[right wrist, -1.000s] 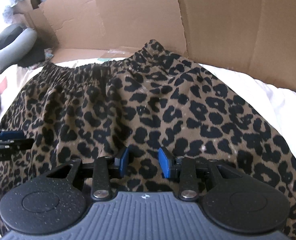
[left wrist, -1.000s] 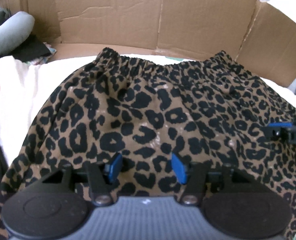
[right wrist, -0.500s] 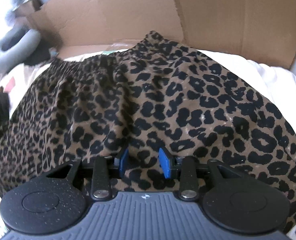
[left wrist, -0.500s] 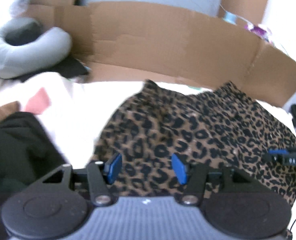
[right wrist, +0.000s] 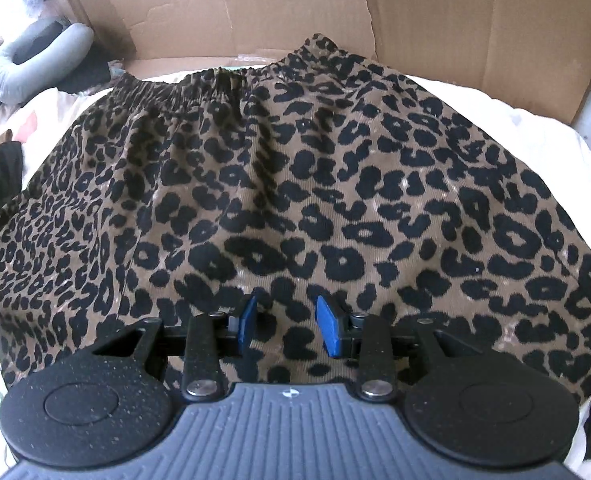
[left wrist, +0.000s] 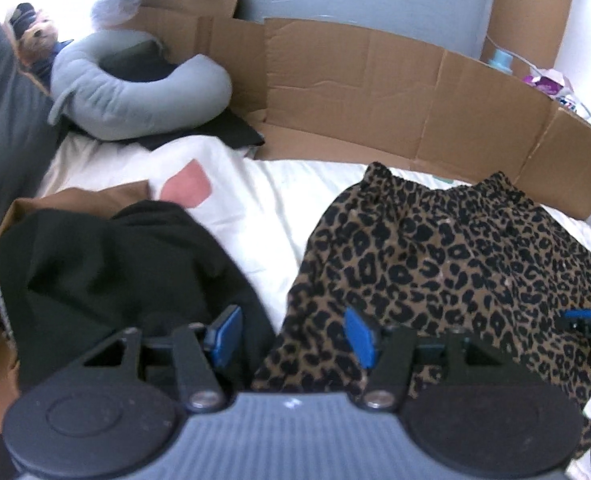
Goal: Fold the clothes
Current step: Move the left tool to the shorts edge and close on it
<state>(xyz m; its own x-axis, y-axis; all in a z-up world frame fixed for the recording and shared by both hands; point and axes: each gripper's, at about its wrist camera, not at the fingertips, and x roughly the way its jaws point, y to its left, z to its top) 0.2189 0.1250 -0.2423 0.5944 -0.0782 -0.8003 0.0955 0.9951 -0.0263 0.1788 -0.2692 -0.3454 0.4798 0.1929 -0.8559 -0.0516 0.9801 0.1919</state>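
The leopard-print skirt (right wrist: 295,184) lay spread flat on the white bed (left wrist: 271,196), waistband at 12 o'clock toward the cardboard (right wrist: 455,12), unfolded. Both the right gripper (right wrist: 284,320) above its hem and the left gripper (left wrist: 291,338) at its 9 o'clock edge, beside a black garment (left wrist: 107,272), were released, grasping nothing. The fold seemed not yet begun; next each would likely need to pinch a hem corner.

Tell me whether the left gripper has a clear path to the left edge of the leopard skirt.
Probably yes. The left gripper is open and sits right at the skirt edge, nothing between them; the black garment lies just beside it and might get caught.
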